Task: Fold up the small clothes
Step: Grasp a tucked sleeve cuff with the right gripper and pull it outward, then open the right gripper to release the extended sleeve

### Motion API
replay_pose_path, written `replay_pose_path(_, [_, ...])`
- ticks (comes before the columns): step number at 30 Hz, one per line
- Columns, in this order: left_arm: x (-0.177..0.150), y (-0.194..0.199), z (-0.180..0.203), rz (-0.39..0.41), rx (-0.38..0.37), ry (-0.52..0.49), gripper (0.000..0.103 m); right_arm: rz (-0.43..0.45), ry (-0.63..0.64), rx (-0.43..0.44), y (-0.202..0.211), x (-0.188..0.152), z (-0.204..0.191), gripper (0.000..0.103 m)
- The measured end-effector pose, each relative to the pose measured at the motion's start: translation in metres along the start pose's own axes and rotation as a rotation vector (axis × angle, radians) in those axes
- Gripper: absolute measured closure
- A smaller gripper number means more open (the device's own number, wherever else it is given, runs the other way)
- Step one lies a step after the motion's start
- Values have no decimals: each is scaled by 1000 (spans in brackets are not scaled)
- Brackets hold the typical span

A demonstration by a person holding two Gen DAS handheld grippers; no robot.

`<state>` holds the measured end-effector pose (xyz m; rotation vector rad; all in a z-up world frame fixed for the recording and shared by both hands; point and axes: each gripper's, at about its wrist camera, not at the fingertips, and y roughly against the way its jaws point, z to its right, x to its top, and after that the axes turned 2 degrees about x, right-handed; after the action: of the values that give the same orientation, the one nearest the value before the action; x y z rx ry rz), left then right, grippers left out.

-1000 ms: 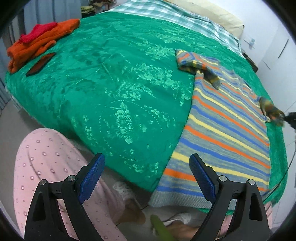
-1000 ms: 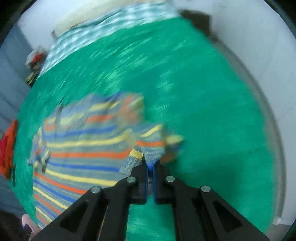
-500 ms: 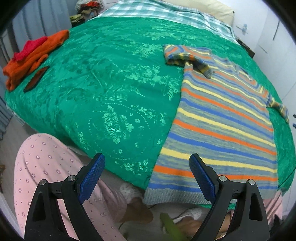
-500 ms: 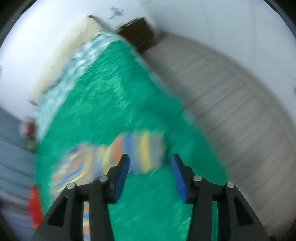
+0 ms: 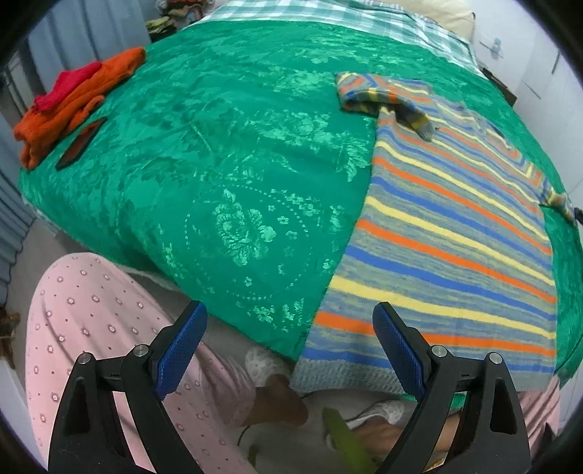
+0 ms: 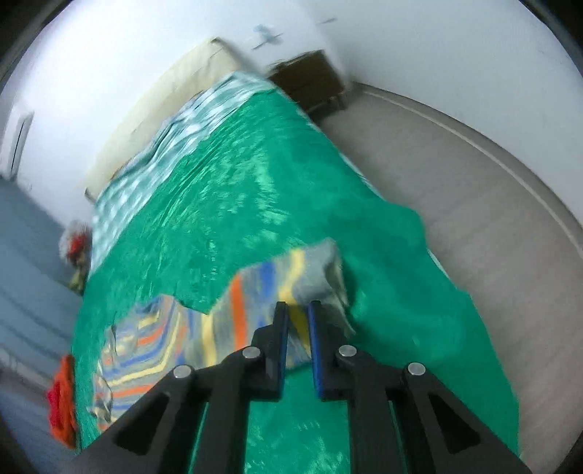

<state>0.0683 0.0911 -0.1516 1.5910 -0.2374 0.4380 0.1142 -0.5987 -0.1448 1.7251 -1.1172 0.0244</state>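
A: We log the scene from the biggest thing down. The green bedspread (image 5: 226,175) fills most of the left wrist view, with a checked sheet (image 5: 328,14) at the top. The striped sweater (image 5: 448,233) lies flat across the right half of that frame, hem hanging over the near edge at lower centre.

B: Sleeves? We see one bunched at upper centre (image 5: 368,94), and the other sleeve (image 6: 291,280) stretched out in the lower middle of the right wrist view.

A: Agreed. The right gripper (image 6: 298,310) is closing, its tips at that sleeve's cuff end. The frame is blurred, so whether fabric sits between the pads we cannot tell. The left gripper (image 5: 288,342) stands spread wide at bottom centre, holding nothing, above the person's pink dotted trousers (image 5: 94,328).

B: We judge the step to be taking the sleeve to fold it inward. To do it well, we would pinch near the cuff, catch both knit layers, lift only a little, and lay it straight across the chest so the stripes stay unwrinkled.

A: Surroundings: an orange and red clothes pile (image 5: 73,105) at upper left, a dark flat object (image 5: 82,142) just beside it, both well apart from the sweater. Nothing blocks the fold. The overhanging hem could slide off if we tug hard
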Motion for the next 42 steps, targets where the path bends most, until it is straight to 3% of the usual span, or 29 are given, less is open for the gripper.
replay_pose_path(3, [0, 0, 3, -3, 10, -12, 10, -84, 38, 53, -20, 6, -13, 90])
replay_pose_path(6, [0, 4, 6, 15, 21, -31, 10, -82, -64, 187, -31, 12, -13, 87])
replay_pose_path(7, [-1, 5, 7, 20, 25, -38, 10, -46, -103, 215, -24, 9, -10, 82])
replay_pose_path(8, [-1, 5, 9, 22, 29, -46, 10, -15, -159, 235, -15, 3, -3, 68])
replay_pose_path(9, [-2, 5, 9, 22, 31, -51, 10, -3, -190, 238, -7, -1, 5, 64])
replay_pose_path(13, [-2, -1, 14, 3, 26, -71, 10, -8, -338, 200, 7, -38, 36, 64])
replay_pose_path(15, [-2, -2, 17, -4, 22, -83, 10, -18, -352, 181, -2, -47, 47, 68])
replay_pose_path(19, [-2, -1, 18, -9, 15, -81, 10, 78, -430, 225, -14, -43, 58, 69])
replay_pose_path(20, [-1, -1, 17, -12, 13, -76, 10, 95, -438, 226, -16, -41, 60, 73])
replay_pose_path(21, [-1, -1, 15, -16, 9, -66, 10, 97, -431, 219, -19, -37, 59, 88])
replay_pose_path(22, [-1, -1, 13, -16, 8, -57, 10, 85, -407, 178, -19, -33, 56, 98])
replay_pose_path(27, [-4, 2, 5, -9, 1, -19, 10, 74, -369, 74, 27, -30, 44, 98])
replay_pose_path(30, [-2, -3, 9, -19, 8, -42, 10, 4, -279, 19, 54, -29, 28, 99])
replay_pose_path(33, [-1, -5, 16, -18, 9, -69, 10, -65, -221, -107, 66, -41, 23, 99])
replay_pose_path(37, [-1, -2, 17, -4, -3, -79, 10, -152, -182, -253, 42, -65, 37, 100])
replay_pose_path(41, [-2, -2, 12, -7, -12, -78, 10, -131, -80, -330, 39, -69, 23, 99])
replay_pose_path(42, [-1, 0, 10, -6, -14, -80, 10, -131, -53, -341, 39, -68, 18, 95])
